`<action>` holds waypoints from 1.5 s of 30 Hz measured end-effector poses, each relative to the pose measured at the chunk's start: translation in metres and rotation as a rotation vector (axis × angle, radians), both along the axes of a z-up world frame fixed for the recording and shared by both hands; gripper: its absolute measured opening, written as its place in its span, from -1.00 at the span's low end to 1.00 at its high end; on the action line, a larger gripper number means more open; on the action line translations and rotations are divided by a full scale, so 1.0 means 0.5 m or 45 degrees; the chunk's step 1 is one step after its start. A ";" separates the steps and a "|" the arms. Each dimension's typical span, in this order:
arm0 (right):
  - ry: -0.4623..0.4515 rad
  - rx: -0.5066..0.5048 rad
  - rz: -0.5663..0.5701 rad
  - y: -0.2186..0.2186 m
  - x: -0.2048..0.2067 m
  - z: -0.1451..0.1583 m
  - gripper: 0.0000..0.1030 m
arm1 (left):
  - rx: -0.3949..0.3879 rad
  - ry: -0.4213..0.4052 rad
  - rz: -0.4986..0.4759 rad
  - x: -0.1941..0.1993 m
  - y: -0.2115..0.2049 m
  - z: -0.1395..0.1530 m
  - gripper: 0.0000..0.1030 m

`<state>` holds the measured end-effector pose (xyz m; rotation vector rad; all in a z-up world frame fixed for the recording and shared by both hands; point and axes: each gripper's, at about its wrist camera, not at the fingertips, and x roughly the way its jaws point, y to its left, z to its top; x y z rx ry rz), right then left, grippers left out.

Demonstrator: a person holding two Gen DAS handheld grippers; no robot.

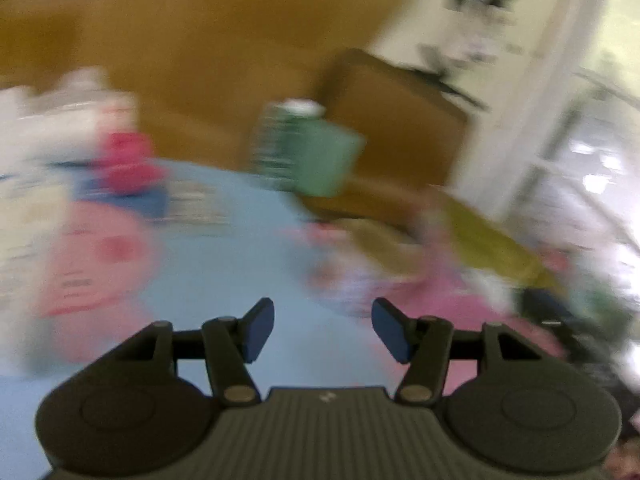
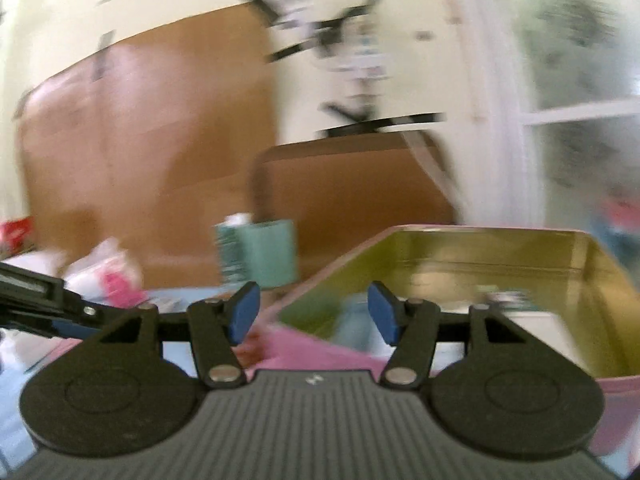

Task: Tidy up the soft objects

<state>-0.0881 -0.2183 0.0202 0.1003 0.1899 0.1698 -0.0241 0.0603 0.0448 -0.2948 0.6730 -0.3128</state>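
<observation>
Blue tabletop (image 1: 224, 280), pink-walled box (image 2: 520, 276), both tongs, left (image 1: 323, 330) and right (image 2: 314, 314), agape and empty.

Both pictures are smeared. The bench (image 1: 240, 264) is pale blue. At nine o'clock on it lies a pink soft toy (image 1: 96, 272) with a red patch. The box (image 2: 500, 264) is pink outside and olive-gold inside. At twelve o'clock stands a teal carton (image 1: 320, 156), one side striped. Both tongs have blue pads (image 2: 244, 316) on black arms.
</observation>
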 end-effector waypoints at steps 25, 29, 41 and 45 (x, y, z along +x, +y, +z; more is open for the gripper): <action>0.498 -0.269 0.612 0.510 0.472 0.035 0.44 | 0.098 -0.208 0.188 -0.078 0.121 -0.060 0.16; 0.557 -0.340 0.574 0.552 0.504 0.010 0.04 | 0.092 -0.215 0.189 -0.076 0.120 -0.058 0.16; 0.398 -0.276 0.566 0.342 0.352 0.034 -0.29 | -0.040 -0.224 0.178 -0.083 0.153 -0.058 0.37; 0.338 -0.228 0.575 0.280 0.258 0.012 -0.29 | -0.142 -0.183 0.193 -0.074 0.179 -0.063 0.37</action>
